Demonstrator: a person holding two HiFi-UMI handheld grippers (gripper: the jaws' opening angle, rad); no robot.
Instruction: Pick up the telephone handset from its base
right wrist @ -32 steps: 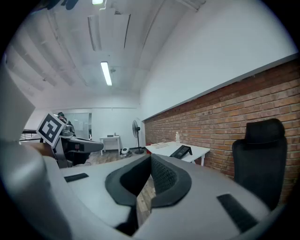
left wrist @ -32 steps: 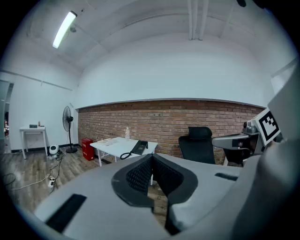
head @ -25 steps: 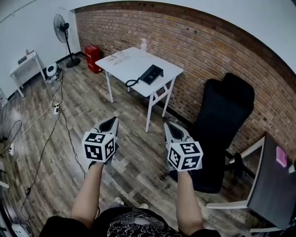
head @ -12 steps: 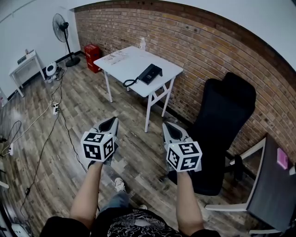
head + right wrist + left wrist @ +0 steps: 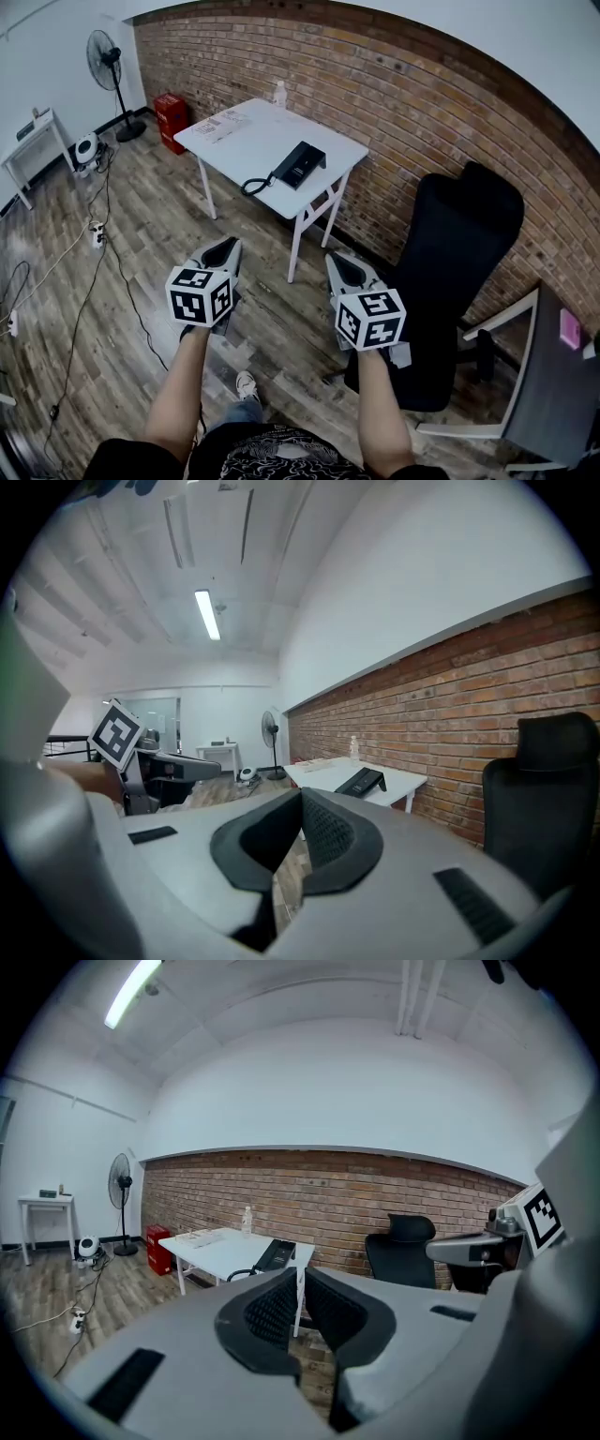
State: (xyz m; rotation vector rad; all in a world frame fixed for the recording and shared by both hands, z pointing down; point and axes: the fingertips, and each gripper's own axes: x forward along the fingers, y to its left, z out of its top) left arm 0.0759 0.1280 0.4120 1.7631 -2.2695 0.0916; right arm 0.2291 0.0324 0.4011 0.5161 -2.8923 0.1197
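Note:
A black telephone (image 5: 300,164) lies on the white table (image 5: 246,148) near its right end, handset on its base, with a coiled cord (image 5: 254,185) hanging off the front edge. Both grippers are held over the wooden floor, well short of the table. My left gripper (image 5: 222,251) is shut and holds nothing. My right gripper (image 5: 339,266) is also shut and holds nothing. In the left gripper view the telephone (image 5: 274,1254) shows far ahead, just above the closed jaws. In the right gripper view the telephone (image 5: 360,782) lies ahead to the right.
A black office chair (image 5: 455,262) stands right of the table, close to my right gripper. On the table are a bottle (image 5: 279,92) and papers (image 5: 217,127). A fan (image 5: 103,58), a red box (image 5: 171,112) and floor cables (image 5: 94,234) are at the left; a dark desk (image 5: 553,384) is at the right.
The person has stepped toward the table, so the table and telephone look nearer and lower in the head view. Both grippers travelled along with the body and stayed shut.

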